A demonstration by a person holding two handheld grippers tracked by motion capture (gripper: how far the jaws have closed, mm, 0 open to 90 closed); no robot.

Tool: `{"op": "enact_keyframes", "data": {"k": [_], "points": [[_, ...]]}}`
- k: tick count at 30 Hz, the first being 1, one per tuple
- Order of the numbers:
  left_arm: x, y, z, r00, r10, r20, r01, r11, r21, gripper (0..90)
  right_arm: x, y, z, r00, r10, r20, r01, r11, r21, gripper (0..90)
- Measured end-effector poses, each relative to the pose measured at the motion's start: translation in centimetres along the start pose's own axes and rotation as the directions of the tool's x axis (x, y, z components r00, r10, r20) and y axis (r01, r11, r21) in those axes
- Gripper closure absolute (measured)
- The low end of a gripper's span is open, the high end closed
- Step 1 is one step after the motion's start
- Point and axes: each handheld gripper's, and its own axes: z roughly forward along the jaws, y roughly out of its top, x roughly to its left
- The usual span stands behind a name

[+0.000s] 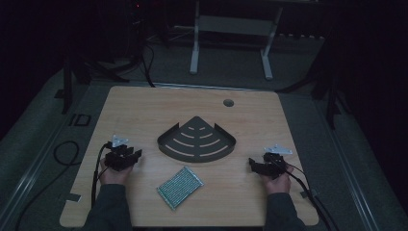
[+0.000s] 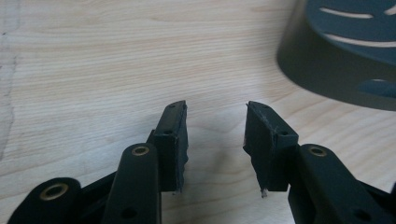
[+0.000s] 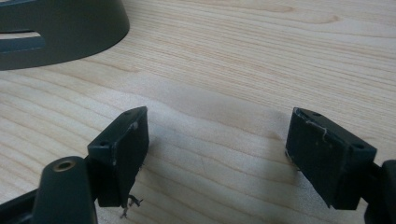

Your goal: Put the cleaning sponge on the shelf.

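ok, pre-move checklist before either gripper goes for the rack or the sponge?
1. Left gripper open, nothing between the jaws: ok.
2. Right gripper open, nothing between the jaws: ok.
3. Rack flat at the middle of the table, apart from both grippers: ok.
4. Sponge lies apart from the rack, on the person's side of it: ok.
5. Bare wood between each gripper and the rack: ok.
6. Cables trailing off the table edges, free of snags: cannot tell.
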Motion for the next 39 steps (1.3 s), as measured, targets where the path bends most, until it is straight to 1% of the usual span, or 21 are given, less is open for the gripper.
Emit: {"op": "enact_keyframes", "data": {"k": [1,2,5,7,9,11,13,15,18,19,21,24,25,26,28,33,34,35,36,37,39], "points": [[-0.2,0.1,-0.2,0.9998,0.011,0.018,-0.011,0.9999,0.002,62.4,0.0,0.0,0.0,1.0000,0.000,0.000,0.000,1.000,0.000,20.7],[-0.2,0.1,-0.2,0.9998,0.011,0.018,-0.011,0.9999,0.002,63.9,0.0,0.0,0.0,1.0000,0.000,0.000,0.000,1.000,0.000,20.7],[-0.5,0.4,-0.5,0.9991,0.022,0.035,-0.022,0.9997,0.001,64.5,0.0,0.0,0.0,1.0000,0.000,0.000,0.000,1.000,0.001,20.6],[-0.8,0.6,-0.7,0.9978,0.040,0.052,-0.041,0.9991,0.010,64.5,0.0,0.0,0.0,1.0000,0.000,0.000,0.000,1.000,0.001,20.6],[-0.8,0.6,-0.7,0.9978,0.040,0.052,-0.041,0.9991,0.010,64.4,0.0,0.0,0.0,1.0000,0.000,0.000,0.000,1.000,0.001,20.6],[-1.3,1.0,-1.1,0.9951,0.056,0.081,-0.058,0.9981,0.021,64.6,0.0,0.0,0.0,1.0000,0.000,0.000,0.000,1.000,0.001,20.6],[-1.7,1.3,-1.4,0.9922,0.075,0.100,-0.078,0.9966,0.028,64.7,0.0,0.0,0.0,1.0000,0.000,0.000,0.000,1.000,0.000,20.6],[-2.1,1.5,-1.6,0.9900,0.091,0.108,-0.096,0.9944,0.044,65.8,0.0,0.0,0.0,1.0000,0.000,-0.001,0.000,1.000,0.000,20.5],[-2.9,1.9,-2.1,0.9841,0.116,0.134,-0.125,0.9902,0.062,68.3,0.0,0.0,0.0,1.0000,0.000,-0.001,0.000,1.000,0.000,20.5],[-3.3,2.1,-2.2,0.9812,0.126,0.146,-0.137,0.9885,0.065,69.0,0.0,0.0,0.0,1.0000,0.000,-0.001,0.000,1.000,0.001,20.4],[-4.0,2.4,-2.6,0.9760,0.153,0.155,-0.165,0.9841,0.067,69.5,0.0,0.0,0.0,1.0000,0.000,-0.001,0.000,1.000,0.001,20.5],[-5.0,2.4,-3.1,0.9681,0.168,0.186,-0.182,0.9813,0.061,69.3,0.0,0.0,0.0,1.0000,-0.001,-0.001,0.001,1.000,0.001,20.4],[-5.4,2.5,-3.3,0.9638,0.177,0.199,-0.193,0.9793,0.061,69.5,0.0,0.0,0.0,1.0000,-0.001,-0.001,0.001,1.000,0.001,20.5],[-5.6,2.5,-3.3,0.9615,0.182,0.206,-0.198,0.9783,0.061,69.5,0.0,0.0,0.0,1.0000,-0.001,-0.001,0.001,1.000,0.001,20.4],[-6.0,2.5,-3.5,0.9547,0.191,0.228,-0.211,0.9756,0.063,69.4,0.0,0.0,0.0,1.0000,-0.001,-0.001,0.001,1.000,0.001,20.4],[-7.1,2.8,-3.8,0.9335,0.217,0.285,-0.250,0.9648,0.082,69.6,0.0,0.0,0.0,1.0000,0.000,-0.001,0.000,1.000,0.001,20.4],[-7.4,2.9,-3.8,0.9280,0.226,0.296,-0.263,0.9605,0.091,69.9,0.0,0.0,0.0,1.0000,0.000,-0.001,0.000,1.000,0.001,20.4],[-7.7,2.9,-3.8,0.9246,0.227,0.306,-0.267,0.9592,0.094,70.6,0.0,0.0,0.0,1.0000,0.000,-0.001,0.000,1.000,0.001,20.4],[-8.0,2.9,-3.7,0.9199,0.233,0.316,-0.276,0.9561,0.099,71.5,0.0,0.0,0.0,1.0000,0.000,-0.001,0.000,1.000,0.001,20.4],[-8.2,3.0,-3.6,0.9167,0.237,0.322,-0.283,0.9538,0.103,72.3,0.0,0.0,0.0,1.0000,0.000,-0.001,0.000,1.000,0.001,20.4],[-9.0,3.0,-3.1,0.9054,0.248,0.344,-0.305,0.9445,0.122,75.0,0.0,0.0,0.0,1.0000,0.000,-0.001,0.000,1.000,0.001,20.4]]}}
